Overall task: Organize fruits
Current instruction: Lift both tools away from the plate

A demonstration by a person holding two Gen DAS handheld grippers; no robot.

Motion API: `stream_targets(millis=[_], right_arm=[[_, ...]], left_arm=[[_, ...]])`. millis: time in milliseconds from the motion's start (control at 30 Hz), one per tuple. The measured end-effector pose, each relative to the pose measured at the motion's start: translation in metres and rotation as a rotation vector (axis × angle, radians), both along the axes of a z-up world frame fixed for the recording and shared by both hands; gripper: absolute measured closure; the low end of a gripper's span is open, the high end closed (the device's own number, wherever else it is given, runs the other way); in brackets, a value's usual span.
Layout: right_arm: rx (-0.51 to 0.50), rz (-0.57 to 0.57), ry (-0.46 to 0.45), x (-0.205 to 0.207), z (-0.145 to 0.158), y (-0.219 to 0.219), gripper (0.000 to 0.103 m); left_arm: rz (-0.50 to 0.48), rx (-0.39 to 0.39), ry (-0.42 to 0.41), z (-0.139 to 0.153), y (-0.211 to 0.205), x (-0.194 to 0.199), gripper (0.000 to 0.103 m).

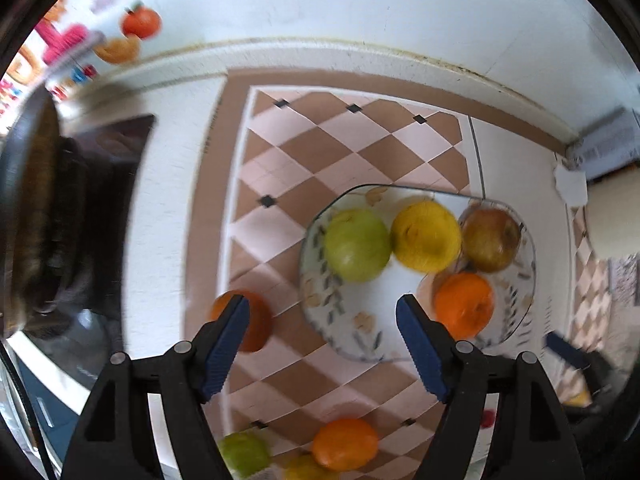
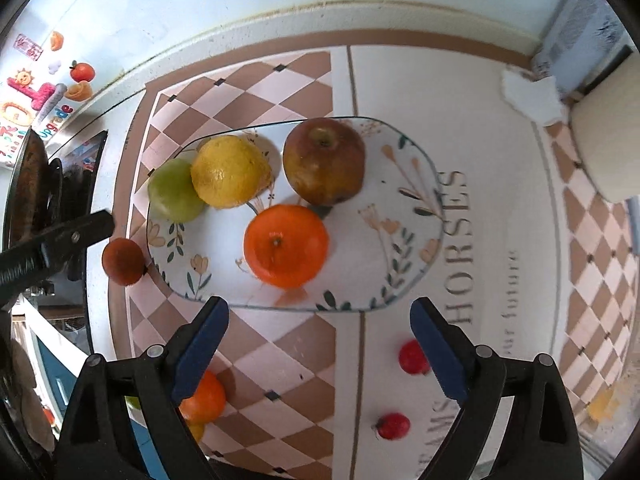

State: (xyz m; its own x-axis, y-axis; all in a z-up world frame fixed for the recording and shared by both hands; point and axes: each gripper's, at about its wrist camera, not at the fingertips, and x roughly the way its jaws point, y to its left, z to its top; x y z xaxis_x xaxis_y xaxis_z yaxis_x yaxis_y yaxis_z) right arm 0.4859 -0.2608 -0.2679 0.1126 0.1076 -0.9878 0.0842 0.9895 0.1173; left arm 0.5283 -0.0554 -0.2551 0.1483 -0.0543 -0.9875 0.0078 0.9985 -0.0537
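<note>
A floral plate (image 1: 360, 332) (image 2: 404, 184) lies on the checkered mat. It holds a green apple (image 1: 356, 245) (image 2: 174, 192), a lemon (image 1: 426, 236) (image 2: 230, 172), a brownish apple (image 1: 490, 240) (image 2: 325, 160) and an orange (image 1: 464, 305) (image 2: 286, 250). My left gripper (image 1: 322, 344) is open and empty above the plate's left edge. A dark red-orange fruit (image 1: 260, 326) (image 2: 122, 261) lies on the mat by its left finger. My right gripper (image 2: 320, 344) is open and empty, just short of the plate's near rim.
Loose fruit lies on the mat nearer me: an orange (image 1: 345, 444) (image 2: 206, 400), a green fruit (image 1: 244, 454), a yellow one (image 1: 308, 470) and two small red fruits (image 2: 412, 356) (image 2: 394, 426). A dark stove (image 1: 60, 216) stands at the left, a wall behind.
</note>
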Motion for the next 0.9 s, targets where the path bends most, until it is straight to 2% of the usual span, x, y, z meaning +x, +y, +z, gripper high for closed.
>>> stream_targets(millis=[167, 333, 533, 900], right_arm=[[-0.003, -0.014, -0.049, -0.024, 0.03, -0.001, 0.009], [-0.009, -0.023, -0.114, -0.047, 0.067, 0.003, 0.009], [-0.024, -0.007, -0.195, -0.075, 0.107, 0.015, 0.009], [-0.026, -0.011, -0.279, -0.113, 0.156, 0.022, 0.009]], left_arm=[[-0.006, 0.058, -0.086, 0.029, 0.009, -0.037, 0.029], [0.017, 0.049, -0.152, 0.06, 0.014, -0.073, 0.029], [-0.001, 0.054, -0.214, 0.094, 0.011, -0.103, 0.029], [-0.003, 0.035, -0.282, 0.136, 0.018, -0.143, 0.029]])
